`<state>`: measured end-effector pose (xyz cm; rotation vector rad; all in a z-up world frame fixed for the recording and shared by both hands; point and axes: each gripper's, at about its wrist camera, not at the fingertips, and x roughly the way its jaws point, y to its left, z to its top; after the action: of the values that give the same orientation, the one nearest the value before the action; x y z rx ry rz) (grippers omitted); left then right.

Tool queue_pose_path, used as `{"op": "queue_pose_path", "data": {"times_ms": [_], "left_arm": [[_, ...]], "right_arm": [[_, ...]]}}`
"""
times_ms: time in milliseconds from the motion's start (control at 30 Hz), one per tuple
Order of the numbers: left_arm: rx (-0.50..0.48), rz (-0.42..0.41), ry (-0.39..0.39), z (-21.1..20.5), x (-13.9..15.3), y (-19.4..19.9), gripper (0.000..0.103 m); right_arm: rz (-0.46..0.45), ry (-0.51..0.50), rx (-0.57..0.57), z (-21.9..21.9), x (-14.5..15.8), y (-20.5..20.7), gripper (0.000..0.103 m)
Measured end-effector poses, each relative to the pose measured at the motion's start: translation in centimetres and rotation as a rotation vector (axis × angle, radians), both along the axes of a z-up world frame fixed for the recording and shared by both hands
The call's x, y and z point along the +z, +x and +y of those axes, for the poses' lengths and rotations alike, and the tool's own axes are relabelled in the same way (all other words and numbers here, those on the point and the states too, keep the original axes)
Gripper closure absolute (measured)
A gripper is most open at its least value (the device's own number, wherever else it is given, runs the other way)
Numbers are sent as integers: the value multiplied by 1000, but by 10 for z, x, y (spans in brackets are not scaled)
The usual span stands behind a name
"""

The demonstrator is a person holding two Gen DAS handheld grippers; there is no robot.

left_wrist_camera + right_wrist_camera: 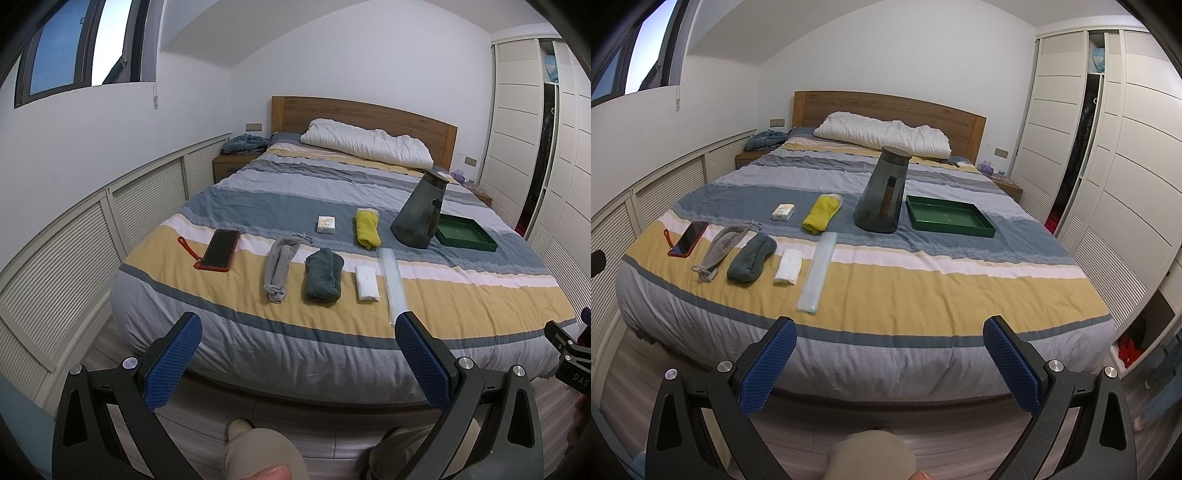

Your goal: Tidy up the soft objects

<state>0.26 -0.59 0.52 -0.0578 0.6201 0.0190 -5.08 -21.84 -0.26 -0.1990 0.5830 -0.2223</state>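
On the striped bed lie a grey drawstring pouch (280,266) (721,248), a rolled dark teal towel (322,277) (752,257), a folded white cloth (366,283) (789,266) and a yellow cloth (366,229) (821,214). A green tray (466,232) (949,216) sits further right. My left gripper (298,362) hangs open before the foot of the bed, nothing between its blue pads. My right gripper (890,363) is open and empty too, level with the bed's front edge. Both are well short of the cloths.
A phone in a red case (220,250) (688,238), a small white box (326,224) (783,212), a long clear sleeve (394,284) (817,272) and a dark grey jug (419,210) (882,190) also rest on the bed. A white pillow (365,142) lies at the headboard. Wardrobes (1108,147) stand right.
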Motion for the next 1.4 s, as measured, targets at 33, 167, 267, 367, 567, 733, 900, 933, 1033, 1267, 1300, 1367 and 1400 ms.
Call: {"op": "queue_pose_path", "data": {"times_ms": [33,167,267,367,567,733,900,933,1033,1267,1300,1367,1400], "left_arm": [[1,0,0,0,0,0,1],[0,-3,-6,1,2,-1,1],[0,-6,-6,2,2,0,1],[6,-10,-6,3,3,-1,1],[20,-25,6,3,8,-3,1],[28,-43,22,1,15,-7,1],[42,-54,36,-1,21,-10,1],[44,-57,38,-2,23,-10,1],[57,-71,52,-3,27,-11,1],[62,-86,61,-4,30,-14,1],[62,-86,61,-5,30,-13,1],[61,-85,61,-5,30,-14,1],[60,-83,61,-5,30,-13,1]], "right_arm": [[0,0,-1,0,0,0,0],[-1,-1,1,0,0,0,0],[-1,-1,1,0,0,-1,0],[0,-1,0,0,0,-1,0],[6,-13,5,5,2,0,0],[11,-18,8,7,1,2,0],[9,-12,5,7,0,3,0],[10,-10,5,7,-1,4,0],[14,-14,3,7,-2,5,0],[25,-18,5,10,-5,9,0],[27,-18,6,10,-5,10,0],[28,-18,6,10,-5,10,0],[29,-19,5,9,-6,10,0]]}}
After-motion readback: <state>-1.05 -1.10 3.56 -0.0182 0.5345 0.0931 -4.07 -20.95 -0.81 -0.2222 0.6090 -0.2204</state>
